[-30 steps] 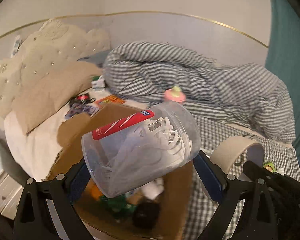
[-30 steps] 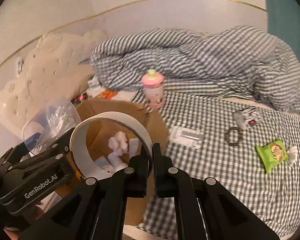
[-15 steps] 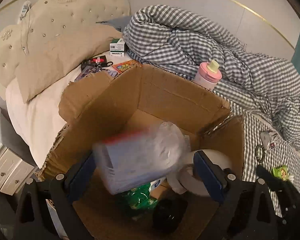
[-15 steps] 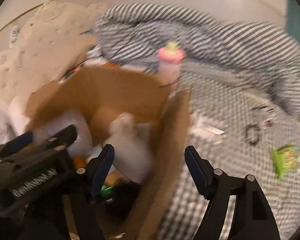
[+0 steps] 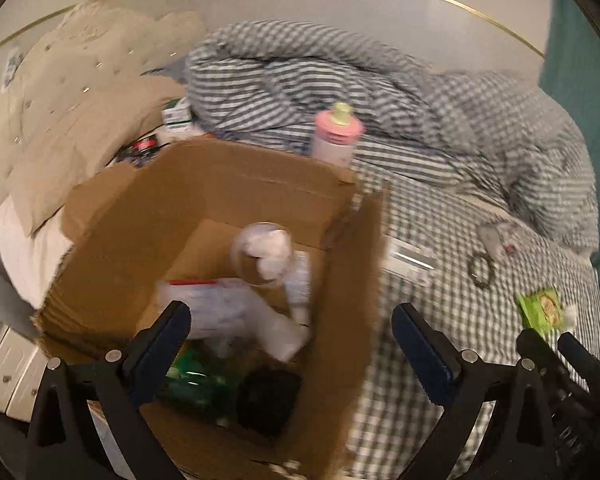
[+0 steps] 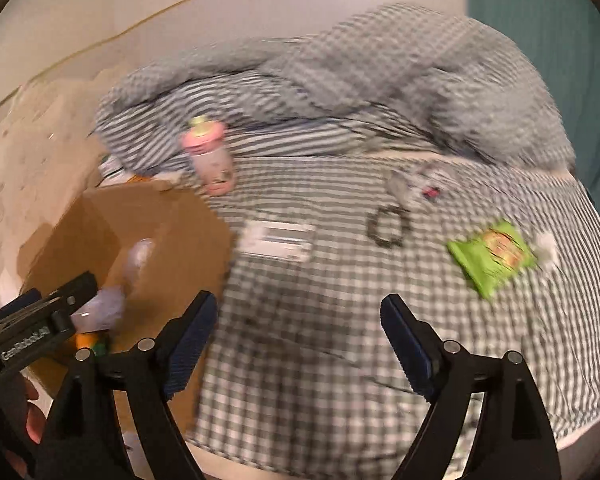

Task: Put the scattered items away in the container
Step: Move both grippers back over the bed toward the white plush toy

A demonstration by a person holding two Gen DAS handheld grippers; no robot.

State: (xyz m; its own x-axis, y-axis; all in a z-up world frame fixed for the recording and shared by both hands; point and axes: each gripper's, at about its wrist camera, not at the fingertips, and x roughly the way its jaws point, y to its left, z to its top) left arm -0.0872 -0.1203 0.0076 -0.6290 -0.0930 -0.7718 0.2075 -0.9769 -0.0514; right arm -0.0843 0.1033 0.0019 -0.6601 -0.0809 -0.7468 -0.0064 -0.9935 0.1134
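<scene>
Hovering over the cardboard box (image 5: 220, 184), the left gripper (image 5: 290, 332) is spread wide and gripping nothing. Its blue-padded fingers (image 5: 162, 344) are framing the open box interior. Inside the box, a clear plastic jar (image 5: 216, 312) with a red label strip is lying on its side, blurred. Beside it a white tape roll (image 5: 266, 254) is sitting, also smeared by motion. A green packet (image 5: 196, 380) and a black object (image 5: 268, 400) are lying at the box bottom.

The right gripper (image 6: 300, 344) is also released, fingers far apart, hanging over the checked bedsheet (image 6: 340, 380) just right of the box (image 6: 140, 232). Nothing is sitting between its fingers.

Scattered items are lying out on the sheet. A pink bottle (image 6: 210, 156) with a yellow-green cap is standing just behind the box's far corner. A white flat packet (image 6: 278, 240) is lying near the box's right wall. A dark ring-shaped thing (image 6: 388, 226) is lying further right, with a grey and white object (image 6: 414, 182) just behind it; too blurred to identify. A green snack bag (image 6: 492, 256) is lying near the sheet's right side.

A rumpled checked duvet (image 5: 380, 96) is piled at the back, cream pillows (image 5: 80, 120) stacked to the left.
</scene>
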